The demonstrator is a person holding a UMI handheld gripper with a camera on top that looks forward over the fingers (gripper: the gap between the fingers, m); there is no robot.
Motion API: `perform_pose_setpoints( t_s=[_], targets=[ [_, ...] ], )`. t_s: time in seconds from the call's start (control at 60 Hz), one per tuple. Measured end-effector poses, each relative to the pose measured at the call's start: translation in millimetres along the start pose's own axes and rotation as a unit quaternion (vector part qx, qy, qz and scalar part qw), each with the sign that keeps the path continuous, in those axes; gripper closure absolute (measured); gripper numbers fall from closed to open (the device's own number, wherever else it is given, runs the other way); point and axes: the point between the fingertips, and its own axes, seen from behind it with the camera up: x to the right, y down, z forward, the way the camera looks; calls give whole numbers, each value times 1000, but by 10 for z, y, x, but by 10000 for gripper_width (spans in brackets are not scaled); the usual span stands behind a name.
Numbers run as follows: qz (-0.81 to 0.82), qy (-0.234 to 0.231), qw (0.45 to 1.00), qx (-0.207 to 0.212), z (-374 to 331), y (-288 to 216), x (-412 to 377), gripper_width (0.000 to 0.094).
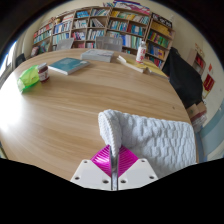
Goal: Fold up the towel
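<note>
towel, a white waffle-textured cloth (150, 138), lies on the round light wooden table (70, 110) and starts right at the tips of the tongs (114, 160), running away from them ahead and to the right. its near edge, a raised rolled-looking hem standing up just beyond the magenta pads (104, 157), appears pinched between the two white fingers; the pads sit nearly together with cloth at their tips, so i judge the tongs clenched on that edge, though the exact contact is hidden by the fold itself. the towel's long axis seems to run from the tongs out toward the table's right-hand rim, where the far end drops out of sight. for a fold, the held edge would likely have to travel along that axis, over the body of the cloth. well beyond the tongs, to the left, rest a blue book (68, 65) and a green packet (30, 78); bookshelves (100, 28) stand behind.
</note>
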Motion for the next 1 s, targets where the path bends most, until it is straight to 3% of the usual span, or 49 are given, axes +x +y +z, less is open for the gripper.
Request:
perform_pose_setpoints(
  t_s=[0.117, 0.217, 0.317, 0.417, 0.567, 0.667, 0.833, 1.0],
  targets=[
    [-22, 11, 1000, -2, -4, 11, -13, 907],
    [1, -13, 1000, -11, -69, -70, 18, 918],
    [48, -41, 998, 20, -355, -346, 158, 918],
    [79, -66, 993, 53, -705, -628, 558, 914],
    [130, -91, 986, 60, -977, -636, 1481, 904],
    [148, -88, 984, 41, -794, -465, 2097, 900],
    [157, -79, 984, -39, -187, 259, 2703, 899],
    [101, -61, 993, -27, 47, 386, 2804, 888]
  ],
)
